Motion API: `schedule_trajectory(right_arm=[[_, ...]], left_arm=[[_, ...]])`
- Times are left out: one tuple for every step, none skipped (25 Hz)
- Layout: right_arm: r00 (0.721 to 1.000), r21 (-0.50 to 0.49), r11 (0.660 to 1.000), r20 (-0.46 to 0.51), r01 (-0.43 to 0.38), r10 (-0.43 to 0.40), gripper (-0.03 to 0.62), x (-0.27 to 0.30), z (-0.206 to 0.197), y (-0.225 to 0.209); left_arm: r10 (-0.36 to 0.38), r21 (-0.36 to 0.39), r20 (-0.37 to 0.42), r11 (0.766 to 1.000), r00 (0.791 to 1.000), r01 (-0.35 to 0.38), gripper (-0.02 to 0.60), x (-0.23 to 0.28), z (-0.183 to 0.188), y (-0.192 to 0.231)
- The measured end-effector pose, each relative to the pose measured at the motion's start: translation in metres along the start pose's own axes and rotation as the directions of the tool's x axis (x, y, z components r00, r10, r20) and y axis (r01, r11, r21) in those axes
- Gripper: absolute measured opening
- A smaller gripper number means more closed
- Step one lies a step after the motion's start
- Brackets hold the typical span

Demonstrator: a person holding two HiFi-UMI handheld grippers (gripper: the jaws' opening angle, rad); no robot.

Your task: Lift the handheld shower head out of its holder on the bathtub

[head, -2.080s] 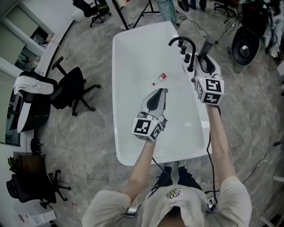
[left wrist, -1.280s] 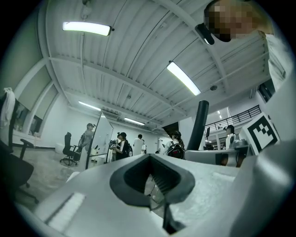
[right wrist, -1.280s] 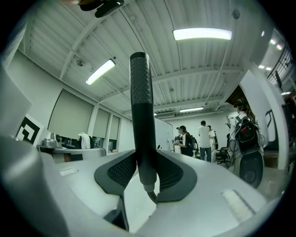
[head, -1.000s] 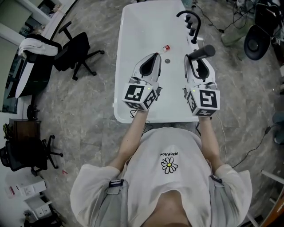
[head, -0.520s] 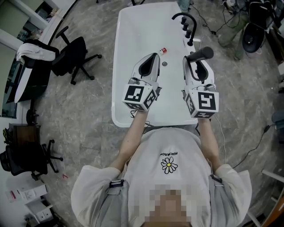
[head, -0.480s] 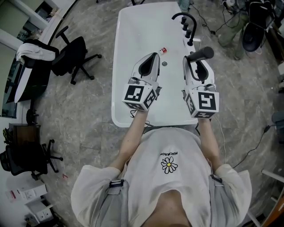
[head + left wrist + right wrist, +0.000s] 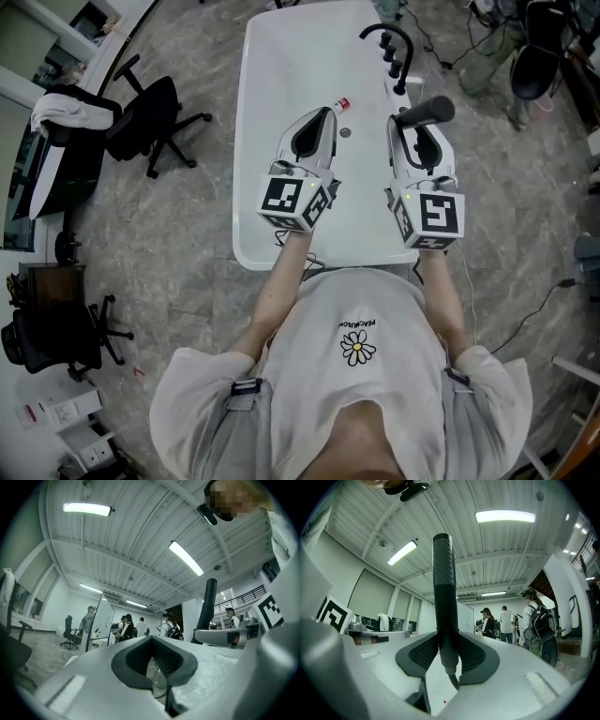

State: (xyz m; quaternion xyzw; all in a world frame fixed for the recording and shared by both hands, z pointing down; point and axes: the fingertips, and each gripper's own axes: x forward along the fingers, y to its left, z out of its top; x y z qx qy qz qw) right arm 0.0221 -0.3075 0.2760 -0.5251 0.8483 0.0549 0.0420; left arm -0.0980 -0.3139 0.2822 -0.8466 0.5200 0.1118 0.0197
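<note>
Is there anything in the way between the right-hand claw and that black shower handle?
Nothing visible does. The right gripper is closed directly on the shower head, its pads touching the handle on both sides. The hose comes out of the handle's end near the pads.

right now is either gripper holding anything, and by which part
The right gripper is shut on the shower head, clamping the lower end of its handle just above the hose. The left gripper holds nothing.

Shower head (image 7: 429, 112): lifted off the bathtub (image 7: 241, 141) rim beside the faucet (image 7: 386, 26), carried clear of it, clamped in the right gripper (image 7: 419, 129). Left gripper (image 7: 322, 114): drew back alongside.
</note>
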Motion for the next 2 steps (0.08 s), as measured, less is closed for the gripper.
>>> schedule_trajectory(right_arm=[[1.0, 0.001, 1.0, -0.002, 0.0, 0.0, 0.147, 0.0008, -0.0009, -0.0015], [1.0, 0.002, 1.0, -0.004, -0.001, 0.001, 0.147, 0.0015, -0.0019, -0.0032]], left_arm=[[0.0, -0.001, 0.0, 1.0, 1.0, 0.0, 0.0, 0.0019, -0.0006, 0.0], [0.001, -0.001, 0.0, 1.0, 1.0, -0.001, 0.0, 0.0039, -0.0013, -0.0002]])
